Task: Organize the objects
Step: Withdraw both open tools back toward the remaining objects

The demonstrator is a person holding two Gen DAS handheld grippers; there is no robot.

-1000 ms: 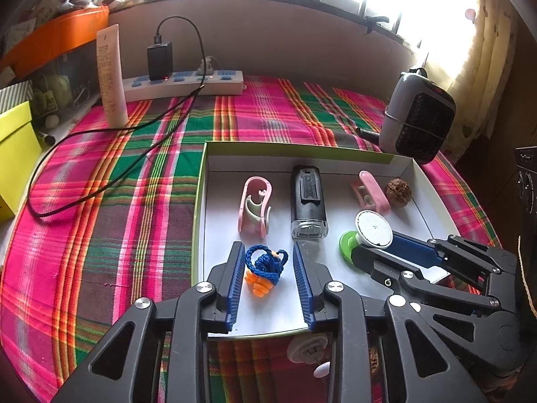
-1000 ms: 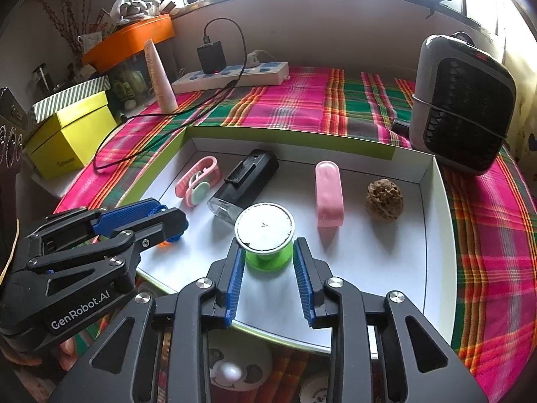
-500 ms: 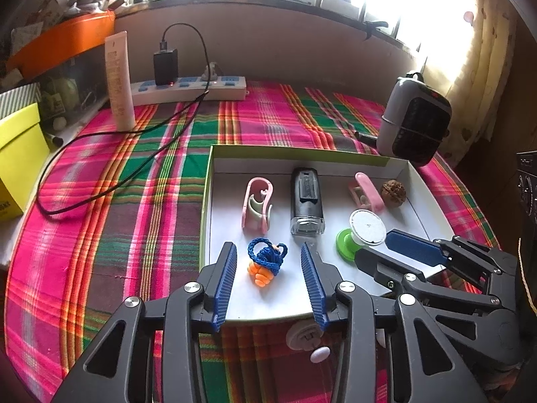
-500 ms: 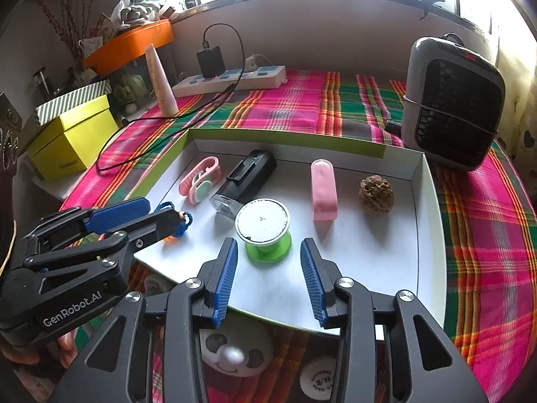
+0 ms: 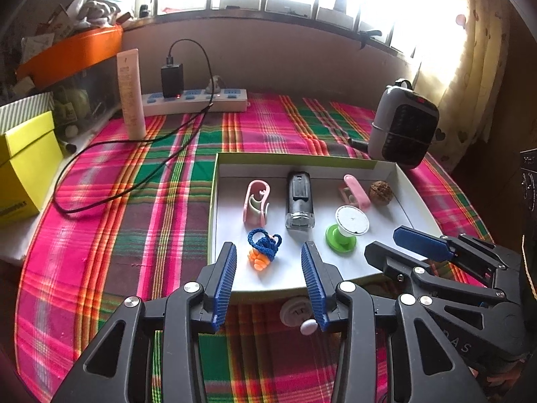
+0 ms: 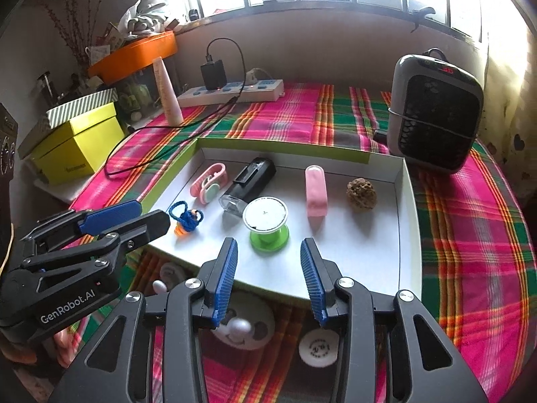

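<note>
A white tray with green walls holds a blue and orange knitted charm, a green spool with a white top, a black lighter, a pink clip, a pink case and a walnut. My left gripper is open and empty, just short of the charm. My right gripper is open and empty, just short of the spool.
A grey heater stands behind the tray's right corner. A power strip with a black charger, a cream tube and a yellow box stand at the back left. Small white round objects lie under the grippers near the tray's front edge.
Both grippers opened wider and pulled back from the tray. The charm and the spool, earlier between the fingers, now lie free on the tray floor.
</note>
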